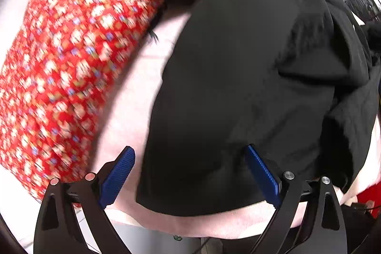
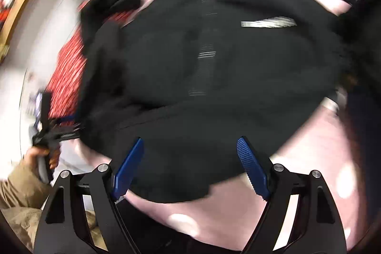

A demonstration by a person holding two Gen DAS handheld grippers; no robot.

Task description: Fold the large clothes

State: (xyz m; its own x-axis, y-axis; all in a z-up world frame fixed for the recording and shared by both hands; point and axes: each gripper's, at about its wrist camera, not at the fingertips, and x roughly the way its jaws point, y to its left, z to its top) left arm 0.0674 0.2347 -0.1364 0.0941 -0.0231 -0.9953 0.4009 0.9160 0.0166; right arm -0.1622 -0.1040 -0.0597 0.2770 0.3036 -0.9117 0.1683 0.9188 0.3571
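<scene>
Black garment (image 1: 238, 87) beneath spread tongs (image 1: 190, 173)

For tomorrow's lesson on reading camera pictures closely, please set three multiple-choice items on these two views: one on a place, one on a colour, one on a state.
1. Where does the red patterned cloth lie relative to the black garment in the left wrist view?
A. To its left
B. To its right
C. On top of it

2. What colour are the pads on the gripper fingers?
A. Green
B. Blue
C. Yellow

3. In what state is the left gripper?
A. Shut on the black garment
B. Shut on the red cloth
C. Open, holding nothing

Answers:
1. A, the red cloth fills the left side of the picture, with a strip of pink surface between it and the garment.
2. B, both pads show blue ridged faces.
3. C, its two fingers stand wide apart over the garment's edge.
</scene>
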